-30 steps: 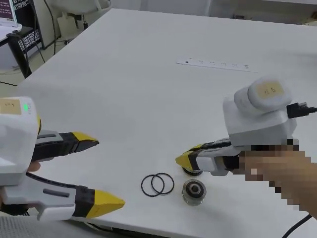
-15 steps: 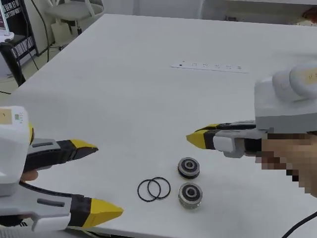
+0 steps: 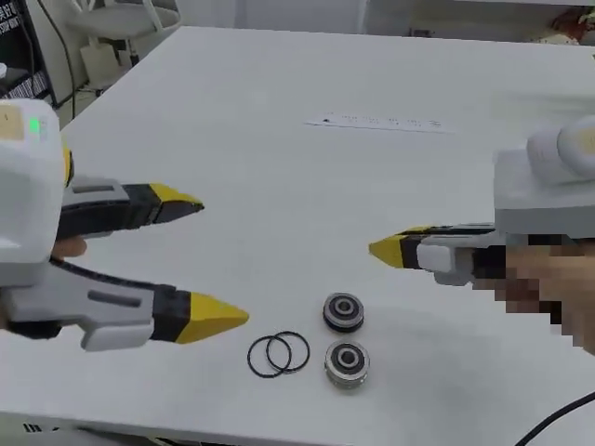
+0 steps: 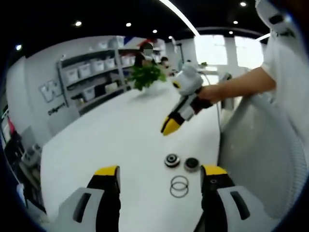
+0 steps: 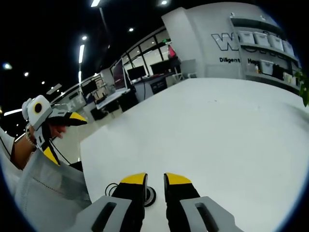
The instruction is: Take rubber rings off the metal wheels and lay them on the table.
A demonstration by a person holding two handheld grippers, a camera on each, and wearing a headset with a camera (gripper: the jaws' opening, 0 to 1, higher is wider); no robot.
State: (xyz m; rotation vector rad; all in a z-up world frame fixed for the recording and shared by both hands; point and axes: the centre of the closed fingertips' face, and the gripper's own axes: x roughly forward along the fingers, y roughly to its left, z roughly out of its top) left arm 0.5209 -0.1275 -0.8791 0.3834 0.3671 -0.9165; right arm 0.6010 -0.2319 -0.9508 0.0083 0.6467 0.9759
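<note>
Two small metal wheels stand near the table's front edge, one with a dark rim [image 3: 343,311] and a brighter one [image 3: 347,360] in front of it. Two thin black rubber rings [image 3: 269,356] lie overlapped on the table just left of them. My right gripper [image 3: 374,249] hovers shut and empty, above and right of the wheels. My left gripper [image 3: 223,260] is open to the left of the rings, with nothing between its jaws. The left gripper view shows the wheels [image 4: 172,160], the rings [image 4: 179,186] and the right gripper [image 4: 170,126] beyond. The right gripper view shows a wheel [image 5: 150,195] by its own jaws.
A long white strip [image 3: 376,122] lies far back on the white table [image 3: 279,167]. A chair [image 3: 121,20] stands beyond the far left corner. A cable [image 3: 558,423] trails at the lower right. The table's front edge runs just below the rings.
My right gripper has come off the dark-rimmed wheel and moved up and right, leaving it uncovered. My left gripper has shifted up and toward the rings.
</note>
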